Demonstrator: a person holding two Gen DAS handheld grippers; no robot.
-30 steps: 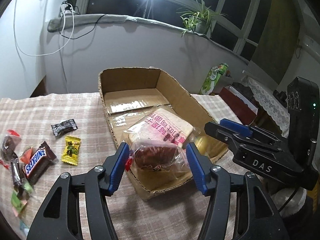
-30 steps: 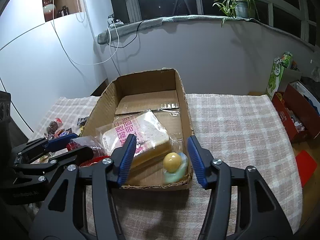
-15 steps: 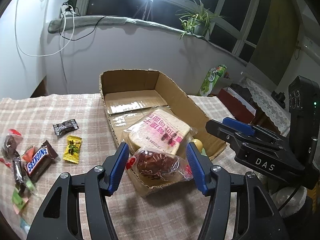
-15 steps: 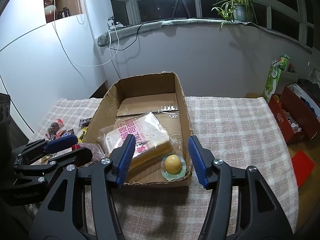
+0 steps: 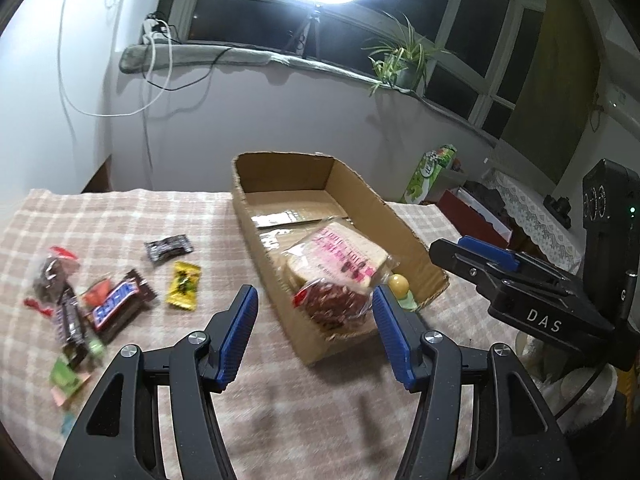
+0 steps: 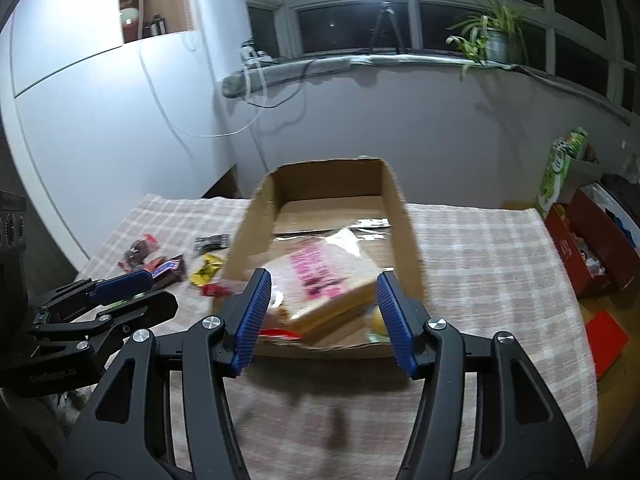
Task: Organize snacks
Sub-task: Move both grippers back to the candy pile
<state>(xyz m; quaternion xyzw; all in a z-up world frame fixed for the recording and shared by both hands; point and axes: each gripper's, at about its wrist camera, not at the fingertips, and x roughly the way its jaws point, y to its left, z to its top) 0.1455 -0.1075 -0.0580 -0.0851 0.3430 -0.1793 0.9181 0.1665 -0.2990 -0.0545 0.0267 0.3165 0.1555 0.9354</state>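
An open cardboard box (image 5: 400, 224) (image 6: 404, 216) stands on the checked tablecloth. In it lie a bagged bread loaf (image 5: 340, 258) (image 6: 324, 276), a bag of red dates (image 5: 332, 304) at the near end and a yellow jelly cup (image 5: 398, 284). Loose on the cloth to the left are a Snickers bar (image 5: 116, 306), a yellow candy (image 5: 183, 286), a black candy (image 5: 167, 247) and several other wrapped snacks (image 5: 56, 276). My left gripper (image 5: 314, 334) is open and empty, just short of the box's near left corner. My right gripper (image 6: 324, 316) is open and empty in front of the box's near wall.
The checked table (image 6: 480, 248) ends at the right, where a red box (image 6: 584, 248) and a green carton (image 6: 558, 168) stand lower down. A white wall with a sill and a potted plant (image 5: 400, 64) lies behind. The right gripper shows in the left wrist view (image 5: 500, 276).
My left gripper let go of the bag of dates into the box and drew back to the left. My right gripper also pulled back from the box. Both views are blurred by motion.
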